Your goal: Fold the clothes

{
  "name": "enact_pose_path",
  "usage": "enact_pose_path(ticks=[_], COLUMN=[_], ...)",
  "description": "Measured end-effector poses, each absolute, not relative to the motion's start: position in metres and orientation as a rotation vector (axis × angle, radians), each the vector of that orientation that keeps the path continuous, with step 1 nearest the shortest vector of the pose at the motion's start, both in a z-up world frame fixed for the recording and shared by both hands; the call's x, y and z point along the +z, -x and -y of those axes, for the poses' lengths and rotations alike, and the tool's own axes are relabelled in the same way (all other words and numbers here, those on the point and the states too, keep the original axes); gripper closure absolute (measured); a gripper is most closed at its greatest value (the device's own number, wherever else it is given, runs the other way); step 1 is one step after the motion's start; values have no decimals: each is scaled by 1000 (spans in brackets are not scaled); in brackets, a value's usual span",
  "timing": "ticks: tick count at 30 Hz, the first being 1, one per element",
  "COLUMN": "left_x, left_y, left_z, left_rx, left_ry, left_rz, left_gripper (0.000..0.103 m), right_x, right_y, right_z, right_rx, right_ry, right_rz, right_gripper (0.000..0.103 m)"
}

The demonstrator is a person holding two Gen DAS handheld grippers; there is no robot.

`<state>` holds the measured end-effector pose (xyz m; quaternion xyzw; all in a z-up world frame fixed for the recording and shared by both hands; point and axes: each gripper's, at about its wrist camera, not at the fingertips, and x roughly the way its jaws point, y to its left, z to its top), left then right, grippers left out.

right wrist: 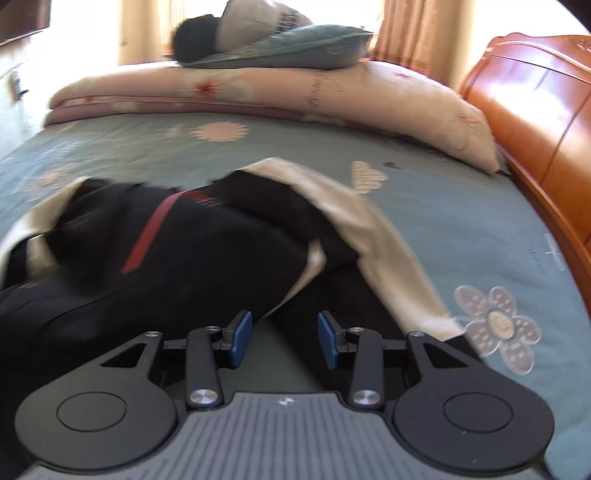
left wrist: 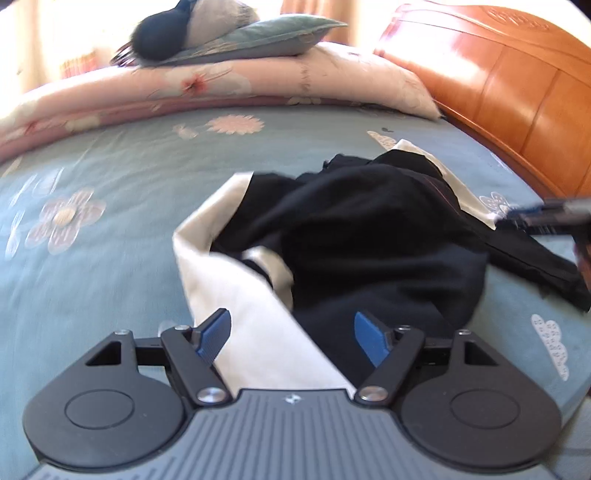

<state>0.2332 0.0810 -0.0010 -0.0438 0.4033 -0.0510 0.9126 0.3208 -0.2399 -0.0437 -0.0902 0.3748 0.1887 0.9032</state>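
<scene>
A crumpled black and cream garment (left wrist: pixel 354 236) lies in a heap on the blue-green flowered bedsheet (left wrist: pixel 110 177). My left gripper (left wrist: pixel 291 338) is open, its blue pads on either side of a cream part and a black fold at the heap's near edge. In the right wrist view the same garment (right wrist: pixel 184 251) shows a red stripe (right wrist: pixel 147 236) and a cream band (right wrist: pixel 369 229). My right gripper (right wrist: pixel 285 339) is open at the garment's near edge, bare sheet showing between its pads. The other gripper (left wrist: pixel 550 214) shows at the left wrist view's right edge.
A folded pink floral quilt (left wrist: pixel 221 88) lies across the far side of the bed, with a green-grey pillow (left wrist: pixel 266 37) and a dark fuzzy thing (left wrist: pixel 159 33) on top. An orange wooden headboard (left wrist: pixel 517 81) runs along the right. Curtains (right wrist: pixel 410 33) hang behind.
</scene>
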Motion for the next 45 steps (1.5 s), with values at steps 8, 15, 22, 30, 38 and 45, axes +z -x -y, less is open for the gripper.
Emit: enact_pose_path(ticks=[8,15,22,30,38,45], left_x=[-31,-63,-90,-94,-80,-49], left_y=[-186,-179,-184,-174,-169,-147], left_z=[-82,-93,-65,-93,-96,-123], left_rx=[59,-49,-71,4,45,82], left_ry=[330,690,748,892,856,750], left_rz=[-849,-864,-892,-788,-725,-681], left_gripper=[44,44,66,74,85,92], right_x=[-39,-58,-70,-75,-79,-80], right_y=[-211,-169,-148,-145,-144,-147], right_z=[197,197,199,205,208,210], right_rx=[532,565,560,550,545,531], right_ry=[144,-92,-144,-139,-121,-103], right_rz=[-725,-775,-800,-807,-806,-800], right_gripper=[47,45,45,41,41,40])
